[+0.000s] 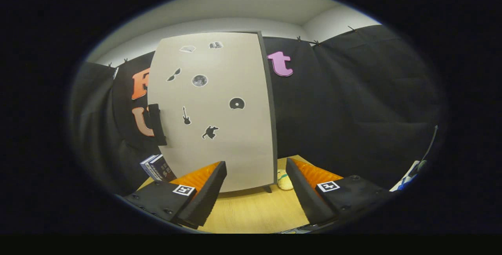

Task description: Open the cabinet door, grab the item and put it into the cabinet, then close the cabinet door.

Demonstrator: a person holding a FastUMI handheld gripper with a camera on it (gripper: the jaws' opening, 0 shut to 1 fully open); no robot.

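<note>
A pale wooden tabletop (251, 212) backed by black cloth carries a white cabinet (213, 110) standing toward its far edge. We see the door flat and shut, dotted with small stickers, its dark handle (157, 124) on the left side. A soft yellowish item (284, 180) lies just right of the cabinet's foot (partly hidden). Our gripper (255, 192) hangs spread wide, holding nothing, facing the door; this fits either stage.

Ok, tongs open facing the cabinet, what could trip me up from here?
The handle sits at the door's far edge, off to the side of the open tongs, so a straight approach may miss it. A book stands just below the handle and could get knocked. The toy lies half hidden behind the cabinet corner, awkward to grab.
</note>
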